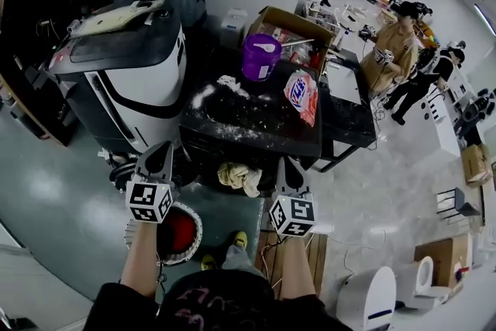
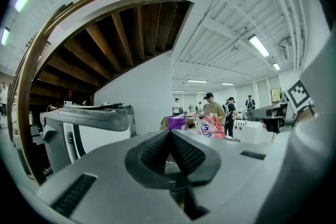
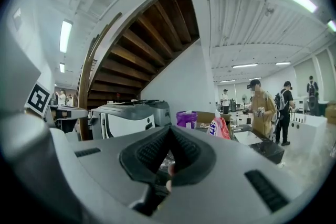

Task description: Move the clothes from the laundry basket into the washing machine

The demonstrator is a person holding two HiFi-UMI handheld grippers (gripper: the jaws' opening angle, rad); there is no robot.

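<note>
The washing machine (image 1: pixel 124 66), white with a dark closed lid, stands at the left. It also shows in the left gripper view (image 2: pixel 84 123) and the right gripper view (image 3: pixel 126 115). The round white laundry basket (image 1: pixel 191 244) sits on the floor by my feet, with a red garment (image 1: pixel 177 232) inside. A yellowish cloth (image 1: pixel 240 178) lies at the black table's front edge. My left gripper (image 1: pixel 159 153) hovers above the basket, shut and empty (image 2: pixel 169 136). My right gripper (image 1: pixel 288 165), just right of the cloth, is shut and holds nothing (image 3: pixel 170 134).
The black table (image 1: pixel 256 128), dusted with white powder, carries a purple tub (image 1: pixel 261 56), a detergent bag (image 1: pixel 302 95) and a cardboard box (image 1: pixel 291 23). A person in a tan shirt (image 1: pixel 391 50) stands behind it with others nearby. A white toilet (image 1: pixel 384 294) is at the lower right.
</note>
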